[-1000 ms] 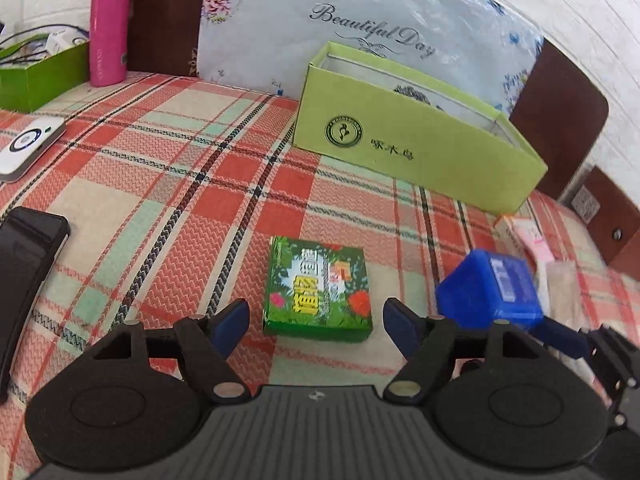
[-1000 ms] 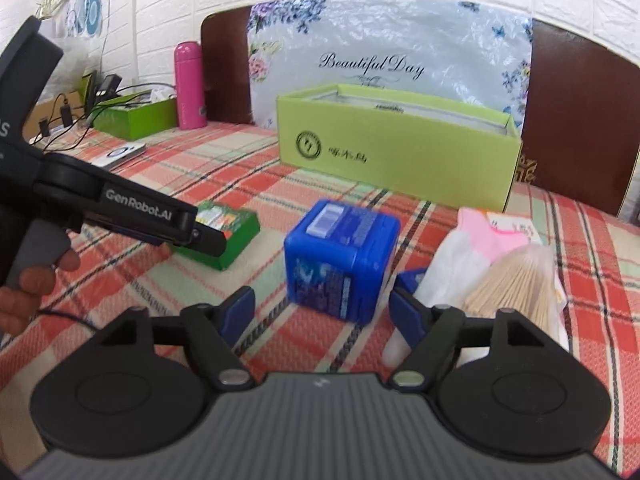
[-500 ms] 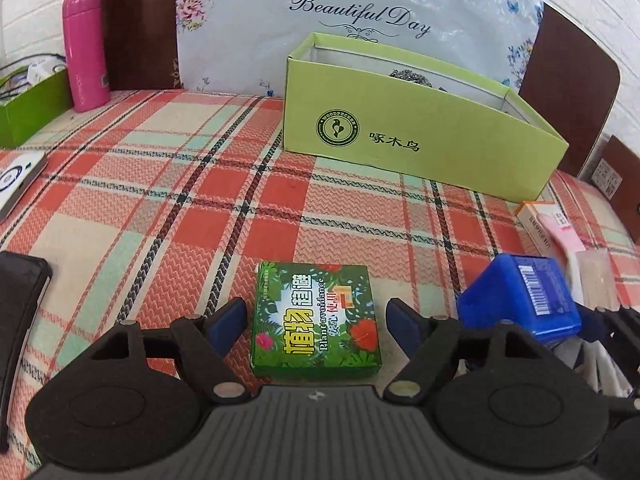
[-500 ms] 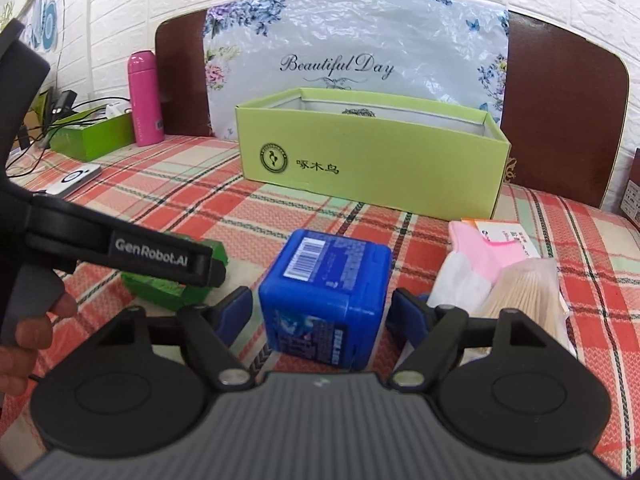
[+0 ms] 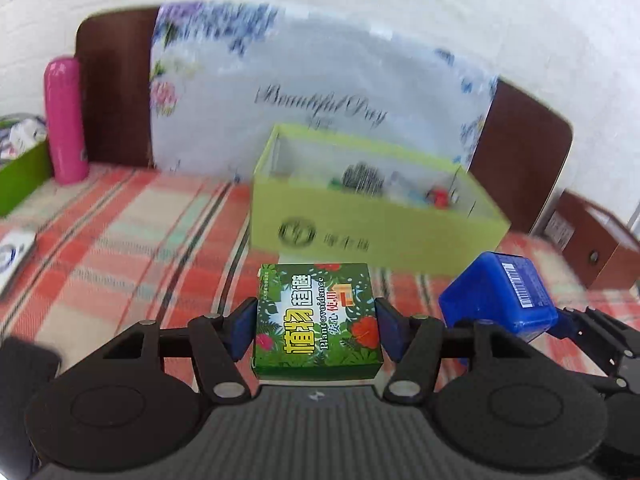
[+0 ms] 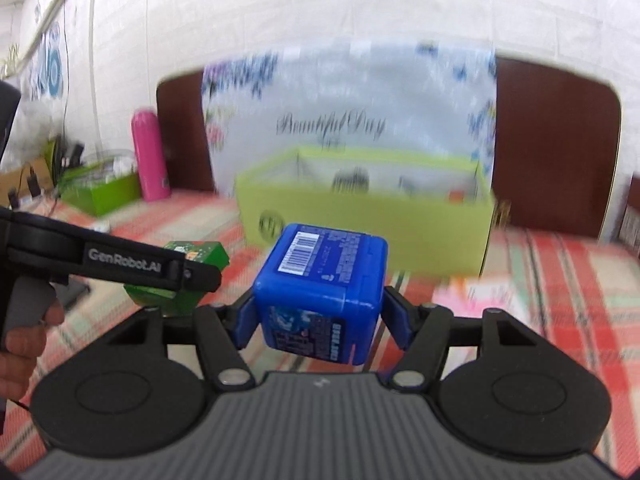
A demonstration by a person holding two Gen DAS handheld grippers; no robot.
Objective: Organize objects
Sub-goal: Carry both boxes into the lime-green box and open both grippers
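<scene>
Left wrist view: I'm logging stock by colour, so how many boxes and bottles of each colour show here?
Green: 3 - the flat green box, the large lime box, the green bin.
Blue: 1 - the blue cube box.
Pink: 1 - the pink bottle.
Total: 5.

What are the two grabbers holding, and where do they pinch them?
The left gripper pinches the flat green box by its left and right edges. The right gripper pinches the blue cube box by its two opposite sides.
</scene>
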